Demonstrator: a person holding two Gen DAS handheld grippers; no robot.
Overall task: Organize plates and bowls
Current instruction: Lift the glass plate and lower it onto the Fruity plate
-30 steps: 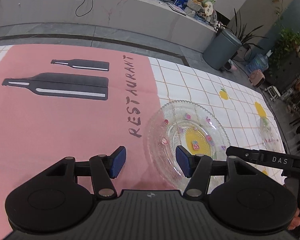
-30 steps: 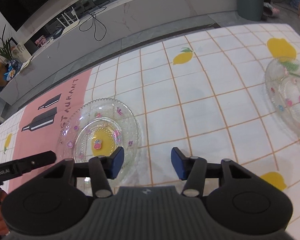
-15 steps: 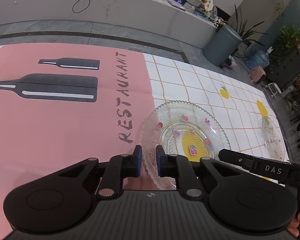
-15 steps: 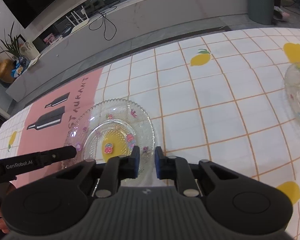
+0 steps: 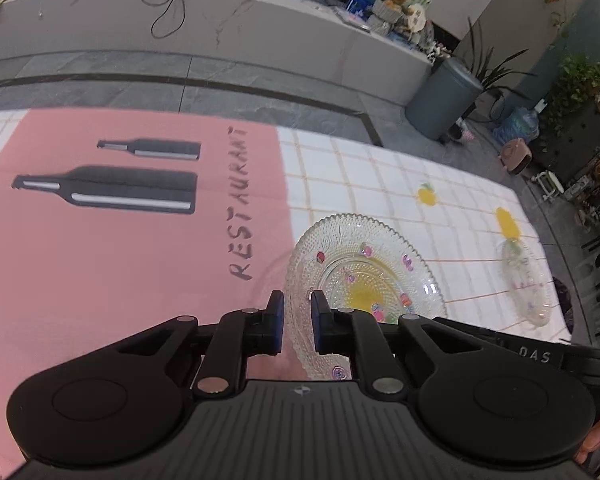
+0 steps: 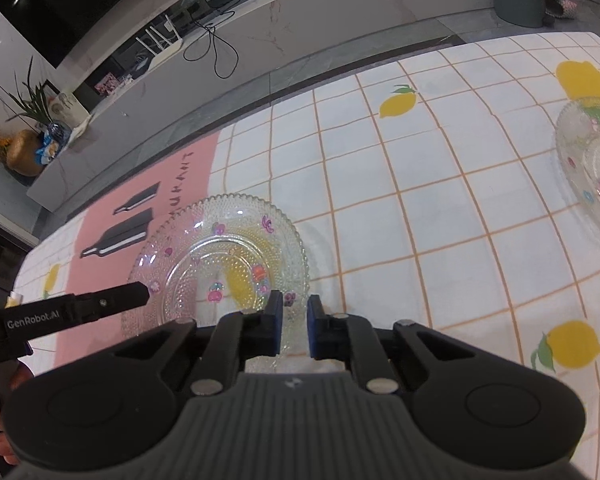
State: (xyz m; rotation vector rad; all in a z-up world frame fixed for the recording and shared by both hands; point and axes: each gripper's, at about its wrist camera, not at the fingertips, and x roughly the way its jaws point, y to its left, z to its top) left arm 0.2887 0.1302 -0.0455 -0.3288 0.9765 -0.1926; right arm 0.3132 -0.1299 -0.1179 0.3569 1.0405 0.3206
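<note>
Now | clear beaded glass plate with painted flowers (image 5: 364,280) is being gripped at opposite rim edges by left gripper (image 5: 297,320) and right gripper (image 6: 291,326), both just clamped shut | plate is being raised off the lemon-checked tablecloth (image 6: 440,184) | carrying toward second glass plate (image 6: 592,168) is judged next

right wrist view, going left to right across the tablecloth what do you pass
left gripper → near glass plate → upper lemon print → far glass plate
</note>
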